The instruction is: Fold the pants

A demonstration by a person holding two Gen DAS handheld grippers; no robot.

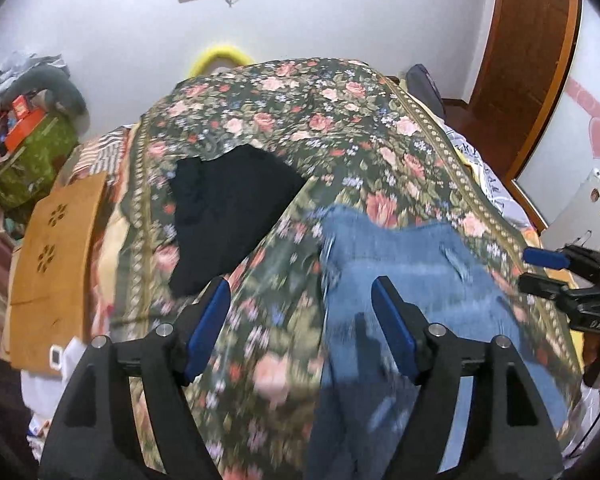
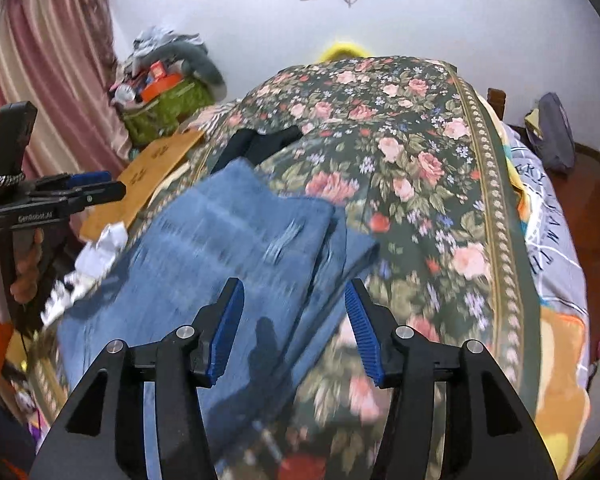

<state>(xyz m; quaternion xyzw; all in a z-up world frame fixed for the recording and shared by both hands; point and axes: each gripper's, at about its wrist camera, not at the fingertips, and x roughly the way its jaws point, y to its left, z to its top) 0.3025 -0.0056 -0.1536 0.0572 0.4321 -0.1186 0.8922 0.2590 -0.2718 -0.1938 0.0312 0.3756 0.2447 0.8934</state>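
Observation:
Blue denim pants (image 1: 412,280) lie folded on the floral bedspread (image 1: 300,128), near its front edge; they also show in the right wrist view (image 2: 236,240). My left gripper (image 1: 300,292) is open and empty, hovering above the pants' left edge. My right gripper (image 2: 294,292) is open and empty, hovering above the pants' right edge. The right gripper shows at the right edge of the left wrist view (image 1: 540,268), and the left gripper at the left edge of the right wrist view (image 2: 108,186). Both views are motion-blurred.
A black garment (image 1: 228,208) lies on the bedspread behind the pants. A wooden board (image 1: 56,264) leans at the bed's left side. A green bag with clutter (image 1: 32,156) stands far left. A wooden door (image 1: 528,60) is far right.

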